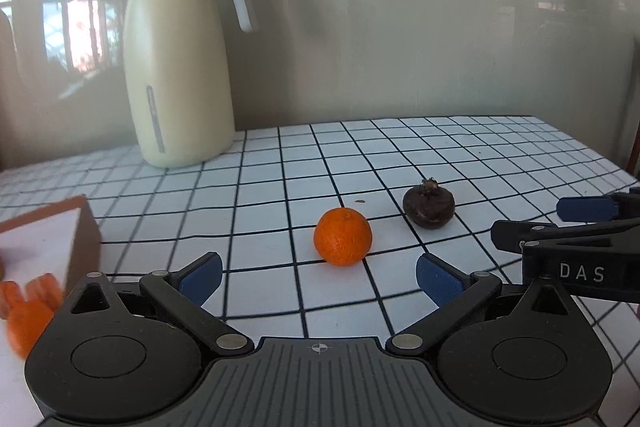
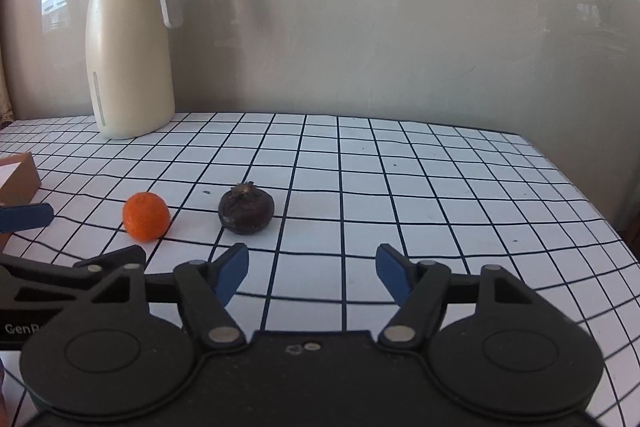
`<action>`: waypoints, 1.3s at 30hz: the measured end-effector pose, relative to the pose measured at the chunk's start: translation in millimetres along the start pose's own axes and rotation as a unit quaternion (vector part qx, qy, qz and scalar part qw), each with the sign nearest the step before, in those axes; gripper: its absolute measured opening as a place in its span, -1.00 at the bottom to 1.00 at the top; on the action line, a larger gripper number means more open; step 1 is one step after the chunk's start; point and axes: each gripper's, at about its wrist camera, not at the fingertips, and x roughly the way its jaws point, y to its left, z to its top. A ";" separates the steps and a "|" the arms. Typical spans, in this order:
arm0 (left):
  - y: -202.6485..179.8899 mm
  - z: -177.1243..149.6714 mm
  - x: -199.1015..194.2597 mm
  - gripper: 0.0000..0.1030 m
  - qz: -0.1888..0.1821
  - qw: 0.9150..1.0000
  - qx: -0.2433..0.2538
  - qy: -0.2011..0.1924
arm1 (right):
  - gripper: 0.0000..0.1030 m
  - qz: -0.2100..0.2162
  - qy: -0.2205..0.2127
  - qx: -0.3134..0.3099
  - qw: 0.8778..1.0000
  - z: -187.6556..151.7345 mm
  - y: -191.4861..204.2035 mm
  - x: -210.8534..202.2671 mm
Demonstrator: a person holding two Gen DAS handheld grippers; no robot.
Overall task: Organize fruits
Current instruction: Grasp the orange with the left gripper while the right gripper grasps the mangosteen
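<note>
An orange tangerine (image 1: 343,236) lies on the checkered tablecloth, just beyond my open, empty left gripper (image 1: 319,273). A dark mangosteen (image 1: 429,206) lies to its right. In the right wrist view the mangosteen (image 2: 246,211) sits ahead and left of my open, empty right gripper (image 2: 312,273), with the tangerine (image 2: 145,215) further left. A brown box (image 1: 52,247) with a white inside stands at the left, with blurred orange fruits (image 1: 28,311) in front of it.
A cream thermos jug (image 1: 178,67) stands at the back left against the wall. The right gripper's body (image 1: 580,251) shows at the right of the left wrist view. The table's edge (image 2: 592,187) runs along the right.
</note>
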 end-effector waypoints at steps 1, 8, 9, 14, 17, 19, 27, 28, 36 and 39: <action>0.3 1.4 4.1 1.00 -0.001 1.000 0.000 0.004 | 0.23 0.001 0.001 0.002 1.000 0.9 -0.5 2.1; 6.2 10.2 28.7 0.56 -0.003 1.000 -0.012 0.027 | 0.23 0.013 0.006 0.008 1.000 8.0 -0.2 18.5; 8.2 11.3 31.6 0.56 -0.005 0.999 -0.015 0.030 | 0.23 0.015 0.008 0.007 1.000 8.8 1.3 21.3; 19.7 13.9 36.0 0.56 0.017 0.999 -0.020 0.028 | 0.23 0.031 0.014 -0.001 0.999 12.7 10.0 30.4; 28.9 15.1 39.1 0.56 0.027 0.999 -0.027 0.028 | 0.23 0.039 0.017 -0.003 0.999 15.6 14.9 37.1; 34.1 16.2 40.9 0.56 0.035 0.999 -0.030 0.029 | 0.23 0.046 0.023 -0.003 0.999 16.9 18.1 41.5; 36.0 21.2 50.8 0.56 0.018 0.999 -0.031 0.031 | 0.11 0.055 0.039 -0.007 0.998 18.3 29.9 58.8; 36.4 21.7 51.9 0.56 0.015 0.999 -0.033 0.032 | 0.11 0.055 0.038 -0.007 0.998 18.7 30.7 59.9; 22.5 21.6 54.3 -0.28 -0.002 0.999 0.002 0.038 | -0.36 0.067 0.033 -0.007 0.997 20.5 33.0 61.6; 20.8 20.8 52.4 -0.28 -0.003 0.999 0.006 0.034 | -0.36 0.067 0.033 -0.010 0.997 20.6 33.7 62.9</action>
